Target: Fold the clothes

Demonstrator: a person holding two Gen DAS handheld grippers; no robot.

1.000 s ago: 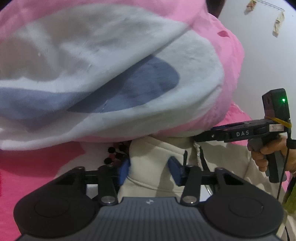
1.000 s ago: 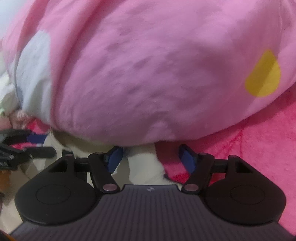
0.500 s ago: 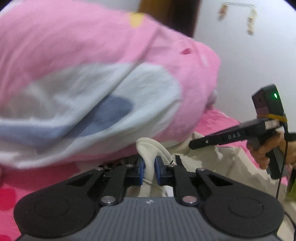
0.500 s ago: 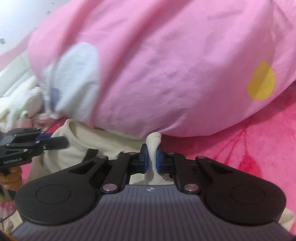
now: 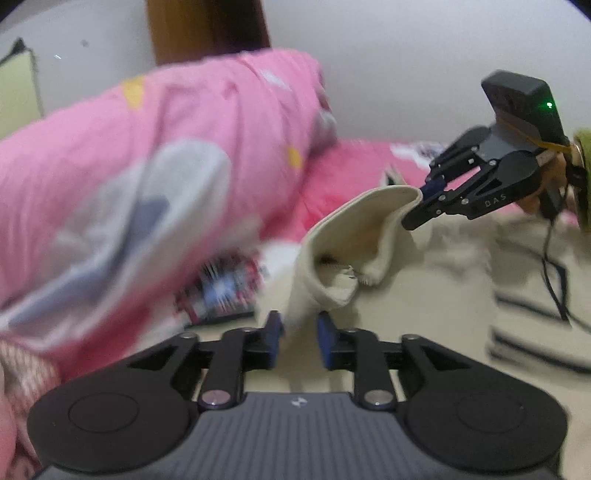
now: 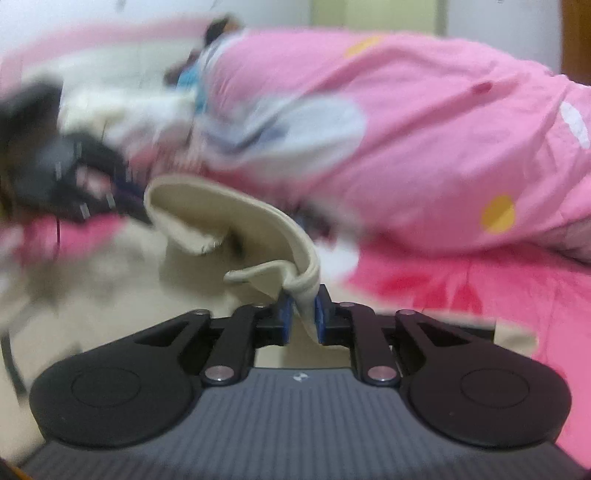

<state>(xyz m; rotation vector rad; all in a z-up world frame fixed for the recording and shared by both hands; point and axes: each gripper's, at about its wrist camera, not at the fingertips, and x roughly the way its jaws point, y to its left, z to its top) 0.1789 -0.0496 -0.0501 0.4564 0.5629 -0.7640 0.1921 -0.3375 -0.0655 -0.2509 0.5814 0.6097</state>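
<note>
A cream garment (image 5: pixel 354 214) lies spread on the bed, and one rimmed edge of it is lifted into a loop. My left gripper (image 5: pixel 300 332) is shut on one end of that edge, with the cloth running up between its blue pads. The right gripper (image 5: pixel 417 201), held by a hand, pinches the other end at the right. In the right wrist view the garment (image 6: pixel 221 206) arcs from my right gripper (image 6: pixel 302 317), shut on a bunched fold, across to the blurred left gripper (image 6: pixel 133 199).
A bulky pink duvet (image 5: pixel 147 166) with white, blue and yellow patches is heaped behind the garment (image 6: pixel 424 129). A pink sheet (image 6: pixel 443 277) covers the bed. A small patterned item (image 5: pixel 221 291) lies under the duvet's edge. White wall and a brown wooden post (image 5: pixel 207 29) stand behind.
Both grippers went from open to shut on the cream garment, then pulled back from the duvet and lifted its edge. The frames are blurred by motion.
</note>
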